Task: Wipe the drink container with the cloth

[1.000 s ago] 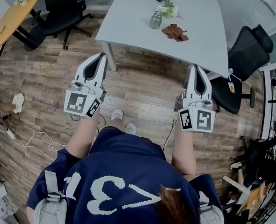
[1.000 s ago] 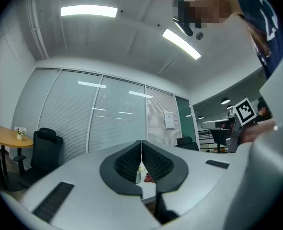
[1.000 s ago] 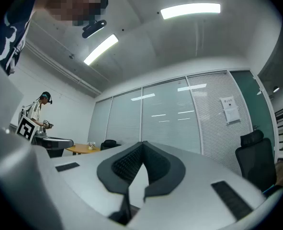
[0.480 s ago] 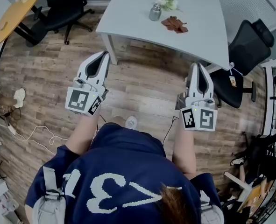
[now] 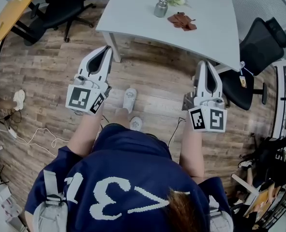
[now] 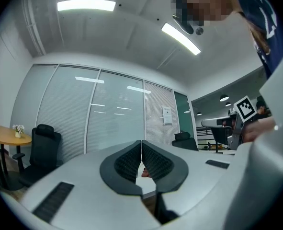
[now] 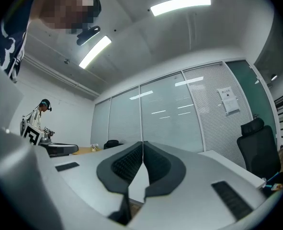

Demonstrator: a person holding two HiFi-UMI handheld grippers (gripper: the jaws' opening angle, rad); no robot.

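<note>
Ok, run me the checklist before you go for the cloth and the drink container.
1. Nothing in the left claw: ok, jaws together and empty.
2. Nothing in the right claw: ok, jaws together and empty.
3. A claw open to take the cloth: not ok, both are shut.
4. The crumpled reddish-brown cloth free to lift: ok, it lies on the white rectangular table, apart from the container.
5. The small silver metal drink container upright: ok.
6. Claws near the things: not ok, both are over the wooden floor, short of the table edge.
</note>
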